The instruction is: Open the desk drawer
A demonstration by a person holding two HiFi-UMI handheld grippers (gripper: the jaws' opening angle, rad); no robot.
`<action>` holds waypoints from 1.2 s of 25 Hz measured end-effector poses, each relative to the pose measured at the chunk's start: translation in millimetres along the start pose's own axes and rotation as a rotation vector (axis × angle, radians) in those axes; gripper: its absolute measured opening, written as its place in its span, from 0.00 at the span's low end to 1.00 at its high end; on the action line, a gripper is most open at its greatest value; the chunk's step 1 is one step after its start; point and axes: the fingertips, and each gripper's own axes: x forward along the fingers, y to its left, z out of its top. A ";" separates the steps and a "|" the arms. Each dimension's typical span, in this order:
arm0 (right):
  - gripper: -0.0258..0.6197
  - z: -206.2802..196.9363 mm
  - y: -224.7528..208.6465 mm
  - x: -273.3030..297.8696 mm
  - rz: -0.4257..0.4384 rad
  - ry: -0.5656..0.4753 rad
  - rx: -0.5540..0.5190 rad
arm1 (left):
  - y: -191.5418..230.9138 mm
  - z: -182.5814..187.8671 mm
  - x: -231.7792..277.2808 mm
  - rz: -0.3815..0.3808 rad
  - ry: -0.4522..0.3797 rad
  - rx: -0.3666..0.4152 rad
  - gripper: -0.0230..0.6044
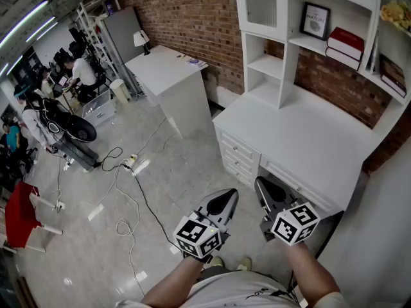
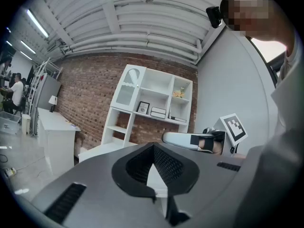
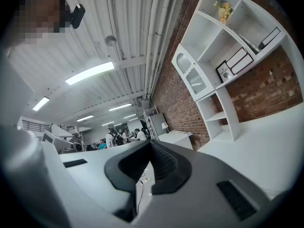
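The white desk (image 1: 302, 133) with a shelf hutch (image 1: 282, 37) stands at the right against a brick wall. Its front has a stack of small drawers (image 1: 239, 154) and a wide drawer (image 1: 297, 183) under the top, all closed. Both grippers hang in the air in front of the desk, touching nothing. My left gripper (image 1: 226, 197) is shut and empty, just left of the wide drawer. My right gripper (image 1: 264, 186) is also shut and empty, its tip close to the wide drawer's front. In the left gripper view my left gripper (image 2: 153, 146) points at the hutch (image 2: 147, 103), with the right gripper (image 2: 183, 139) beside it.
A second white table (image 1: 170, 76) with a small lamp (image 1: 141, 40) stands further left along the wall. Cables (image 1: 128, 191) trail over the shiny floor. A red chair (image 1: 19, 213) and several people are at the far left. Books (image 1: 345, 43) and a framed picture (image 1: 314, 19) sit on the shelves.
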 end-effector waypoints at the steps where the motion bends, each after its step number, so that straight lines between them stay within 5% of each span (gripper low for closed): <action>1: 0.07 -0.1 -1.7 0.3 0.001 0.001 0.000 | 0.2 -0.1 1.9 0.001 0.000 0.000 0.06; 15: 0.07 0.5 -20.4 17.1 0.035 -0.009 0.075 | 22.4 -7.6 21.5 0.017 0.013 -0.010 0.06; 30: 0.07 -21.3 -77.4 145.4 -0.048 0.021 0.130 | 163.3 -29.7 80.4 0.004 0.077 -0.021 0.06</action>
